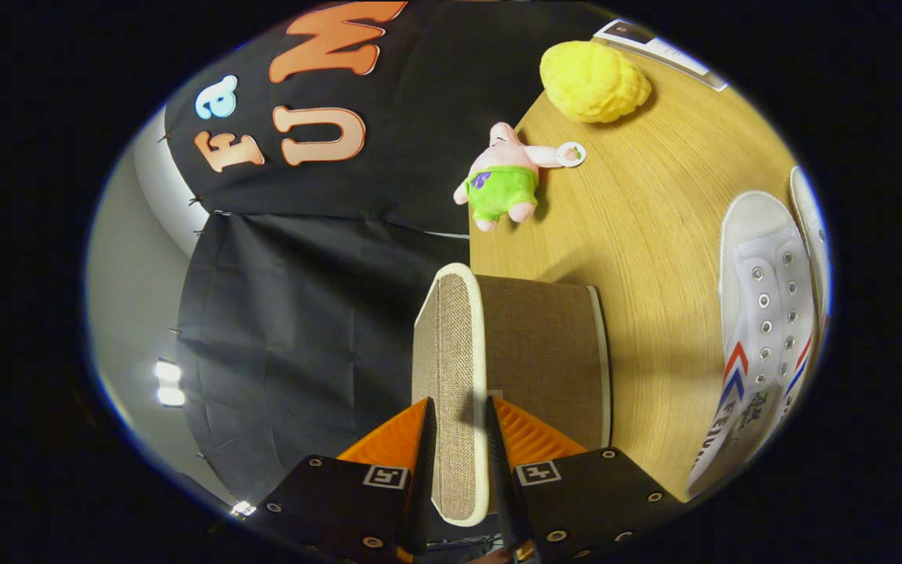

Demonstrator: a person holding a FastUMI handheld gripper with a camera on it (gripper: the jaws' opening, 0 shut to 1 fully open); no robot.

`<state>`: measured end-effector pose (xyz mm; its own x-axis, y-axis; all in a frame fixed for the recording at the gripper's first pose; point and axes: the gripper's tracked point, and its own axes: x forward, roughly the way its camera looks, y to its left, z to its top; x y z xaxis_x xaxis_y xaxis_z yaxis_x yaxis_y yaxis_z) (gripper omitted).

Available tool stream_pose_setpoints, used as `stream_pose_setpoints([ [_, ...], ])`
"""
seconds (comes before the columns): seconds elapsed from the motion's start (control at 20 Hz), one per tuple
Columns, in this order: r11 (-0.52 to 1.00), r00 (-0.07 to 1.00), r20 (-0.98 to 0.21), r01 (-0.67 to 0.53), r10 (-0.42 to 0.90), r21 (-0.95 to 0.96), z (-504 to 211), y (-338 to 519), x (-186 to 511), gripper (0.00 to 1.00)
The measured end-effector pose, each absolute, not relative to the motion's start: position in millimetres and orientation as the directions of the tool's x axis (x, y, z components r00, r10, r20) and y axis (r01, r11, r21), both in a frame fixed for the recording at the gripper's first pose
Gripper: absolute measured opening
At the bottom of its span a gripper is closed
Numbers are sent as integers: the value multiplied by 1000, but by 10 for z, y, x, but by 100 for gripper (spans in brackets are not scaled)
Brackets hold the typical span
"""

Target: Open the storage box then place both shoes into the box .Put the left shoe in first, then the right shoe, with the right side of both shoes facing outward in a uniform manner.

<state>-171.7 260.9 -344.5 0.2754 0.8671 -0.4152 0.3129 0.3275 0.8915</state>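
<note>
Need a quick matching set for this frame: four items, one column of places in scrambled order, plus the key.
Items:
1. storage box lid
2. pink plush toy
3. yellow plush
4. white shoe

Places:
A. far end of the table, beyond the pink toy
B. between the fingers of the gripper
C. on the table beside the box
D. at the table edge, beyond the box

Pairs: 1-B, 2-D, 3-A, 4-C

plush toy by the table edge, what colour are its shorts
Bright green with a purple mark, on the pink plush toy, seen in the gripper view.
</note>
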Motion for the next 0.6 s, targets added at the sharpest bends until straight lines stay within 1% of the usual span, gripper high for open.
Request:
stream_pose_setpoints([
  [0.05,335,272,-419,307,866,891,-3465,2627,-1711,37],
  [0.1,339,272,-419,296,866,893,-3479,2656,-1734,30],
  [0.2,323,286,-398,276,872,905,-3441,2692,-1717,29],
  [0.3,233,317,-313,265,895,936,-3239,2726,-1636,30],
  [0.35,183,340,-266,255,902,949,-3108,2731,-1573,27],
  [0.4,161,358,-242,242,902,957,-3062,2725,-1544,24],
  [0.5,200,354,-271,225,895,954,-3191,2758,-1539,23],
  [0.6,231,328,-308,253,893,940,-3347,2796,-1560,23],
])
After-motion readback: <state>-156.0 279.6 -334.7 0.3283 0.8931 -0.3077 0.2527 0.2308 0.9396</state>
